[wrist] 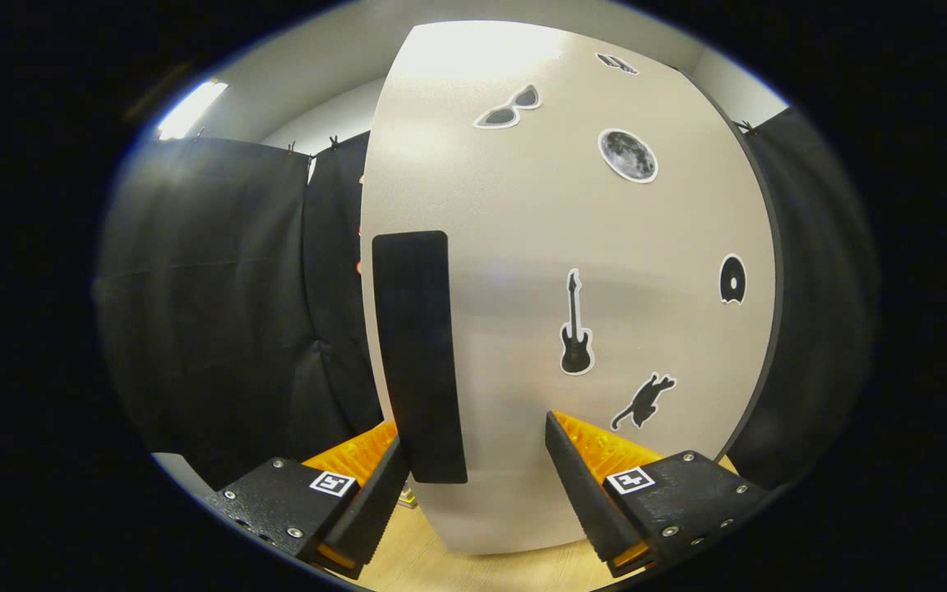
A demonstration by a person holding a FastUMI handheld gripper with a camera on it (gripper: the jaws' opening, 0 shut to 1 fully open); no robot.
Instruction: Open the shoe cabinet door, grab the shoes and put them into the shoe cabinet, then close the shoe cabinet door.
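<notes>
Gripper [473,469] spread wide, fingers straddling the black handle [418,353] on the sticker-covered shoe cabinet door [539,247], grasping nothing.

The gripper [473,485] is showing two wedge-shaped fingers with serrated inner faces, standing apart. Each finger mount is carrying a square black-and-white marker and several silver screws, with ribbed panels sitting behind them.

The gripper [473,469] points forward, its fingers spread wide apart.
</notes>
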